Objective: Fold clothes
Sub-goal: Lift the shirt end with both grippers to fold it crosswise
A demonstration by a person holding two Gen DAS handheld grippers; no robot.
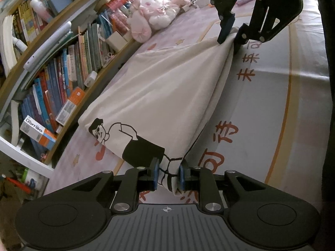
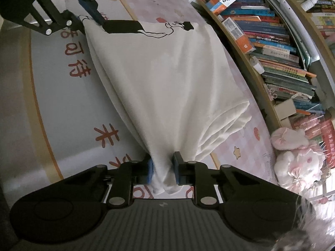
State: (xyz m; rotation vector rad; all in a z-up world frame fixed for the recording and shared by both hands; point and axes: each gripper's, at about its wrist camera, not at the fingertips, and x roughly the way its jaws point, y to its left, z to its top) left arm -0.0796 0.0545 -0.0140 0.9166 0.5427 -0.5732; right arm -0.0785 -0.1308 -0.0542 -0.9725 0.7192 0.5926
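Observation:
A cream T-shirt with a black cartoon figure printed on it lies lengthwise on the bed, stretched between both grippers. In the left wrist view my left gripper is shut on the bunched end that carries the print. Far off in that view, my right gripper pinches the opposite end. From the right wrist view, the right gripper is shut on a gathered fold of the T-shirt, whose folded sleeve layers fan out to the right. The left gripper grips the printed end at the top left.
The bed sheet is pale lilac and grey with orange-red characters and a tan border. A packed bookshelf runs close along one side of the bed. A pink plush toy lies by the shelf, also big at the right.

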